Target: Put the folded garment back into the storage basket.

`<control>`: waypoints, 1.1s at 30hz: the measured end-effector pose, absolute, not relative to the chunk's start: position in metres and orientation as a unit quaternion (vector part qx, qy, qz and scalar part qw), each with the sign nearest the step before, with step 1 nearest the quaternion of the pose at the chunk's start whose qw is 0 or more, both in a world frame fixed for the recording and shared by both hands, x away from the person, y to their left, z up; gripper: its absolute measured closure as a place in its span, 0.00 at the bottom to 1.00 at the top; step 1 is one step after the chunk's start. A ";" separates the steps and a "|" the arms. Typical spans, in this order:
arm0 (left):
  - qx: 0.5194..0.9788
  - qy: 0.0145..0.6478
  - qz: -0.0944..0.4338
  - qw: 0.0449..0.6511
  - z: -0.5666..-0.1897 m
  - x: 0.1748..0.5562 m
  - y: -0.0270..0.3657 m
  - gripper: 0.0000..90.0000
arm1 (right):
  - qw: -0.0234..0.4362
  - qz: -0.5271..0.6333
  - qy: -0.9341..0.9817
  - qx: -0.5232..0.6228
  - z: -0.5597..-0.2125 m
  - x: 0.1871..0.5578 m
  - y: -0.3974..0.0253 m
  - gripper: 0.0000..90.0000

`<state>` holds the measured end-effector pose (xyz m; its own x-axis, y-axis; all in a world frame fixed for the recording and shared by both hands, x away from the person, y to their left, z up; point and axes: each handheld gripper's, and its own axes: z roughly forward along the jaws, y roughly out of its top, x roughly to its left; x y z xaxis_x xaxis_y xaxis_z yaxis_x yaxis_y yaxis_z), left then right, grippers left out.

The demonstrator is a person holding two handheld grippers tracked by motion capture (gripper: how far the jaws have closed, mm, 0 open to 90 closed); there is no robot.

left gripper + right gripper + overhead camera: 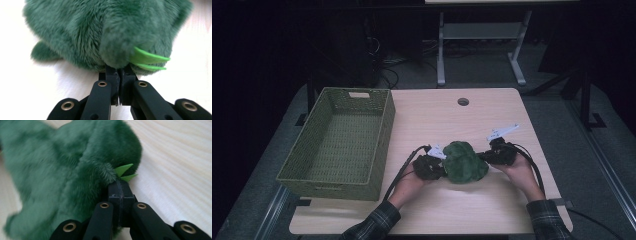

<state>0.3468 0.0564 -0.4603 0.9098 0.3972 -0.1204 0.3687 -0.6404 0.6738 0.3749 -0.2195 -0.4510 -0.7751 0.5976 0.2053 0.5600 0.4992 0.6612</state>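
Observation:
A dark green plush toy (464, 162) with bright green claws lies bunched on the light wooden table (452, 120), between my two grippers. My left gripper (438, 168) touches its left side, and in the left gripper view the jaws are shut on the fur of a clawed limb (117, 45); the gripper (120, 72) pinches right at the limb's underside. From the right, my right gripper (486, 156) meets the toy. In the right gripper view that gripper (119, 185) is shut on the plush (65, 175) beside two green claws (124, 172).
A green woven basket (341, 144) stands empty on the table's left side, a hand's width from the left gripper. A round cable hole (463, 101) sits near the far edge. A metal stand (482, 45) is on the floor beyond the table.

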 end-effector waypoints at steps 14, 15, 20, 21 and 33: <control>0.907 0.210 0.041 0.364 -0.453 0.355 0.075 0.94 | 0.044 0.375 0.860 0.344 -0.451 0.345 -0.227 0.93; 0.907 0.207 0.041 0.364 -0.452 0.355 0.076 0.92 | 0.055 0.385 0.852 0.351 -0.449 0.341 -0.232 0.90; 0.906 0.200 0.040 0.372 -0.442 0.350 0.082 0.76 | 0.089 0.392 0.834 0.379 -0.454 0.327 -0.251 0.65; 0.907 0.196 0.040 0.369 -0.440 0.350 0.083 0.71 | 0.091 0.385 0.833 0.386 -0.455 0.325 -0.254 0.59; 0.906 0.183 0.020 0.381 -0.419 0.349 0.079 0.27 | 0.151 0.334 0.817 0.445 -0.476 0.315 -0.265 0.06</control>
<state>0.3494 0.0789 -0.4192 0.9324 0.3467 -0.1023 0.3157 -0.6433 0.6975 0.3146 -0.2647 -0.4758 -0.5582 0.8283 0.0494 0.6262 0.3815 0.6799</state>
